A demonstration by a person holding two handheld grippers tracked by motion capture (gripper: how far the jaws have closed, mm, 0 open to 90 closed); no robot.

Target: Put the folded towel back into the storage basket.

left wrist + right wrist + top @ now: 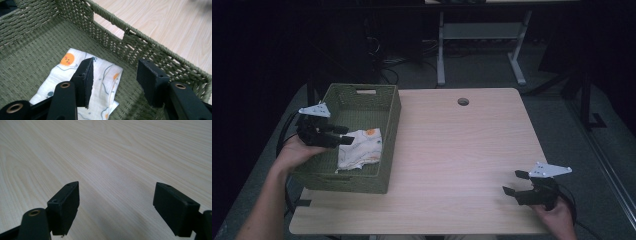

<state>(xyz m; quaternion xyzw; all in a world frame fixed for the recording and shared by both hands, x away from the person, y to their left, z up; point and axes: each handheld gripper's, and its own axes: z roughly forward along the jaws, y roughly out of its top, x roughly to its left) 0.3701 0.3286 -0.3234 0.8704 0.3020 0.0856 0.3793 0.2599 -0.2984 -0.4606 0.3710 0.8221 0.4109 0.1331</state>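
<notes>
A green woven basket [388, 131] stands at the table's left side. Inside it lies a folded white cloth [360, 148] printed with orange and blue shapes. My left gripper [344, 135] hovers over the basket's left part, open, its tips just above the cloth's left edge. In the left gripper view the cloth [105, 77] lies flat on the basket floor [32, 55] below the open jaws, nothing held between them. My right gripper [514, 182] rests near the table's front right corner, open and empty, above bare wood [112, 157].
The light wooden table [457, 150] has a round cable hole [463, 101] at its far edge. Beyond it stand white desk legs [441, 50] and cables on the dark floor. The basket's side wall with a handle slot [110, 26] rises ahead of the left gripper.
</notes>
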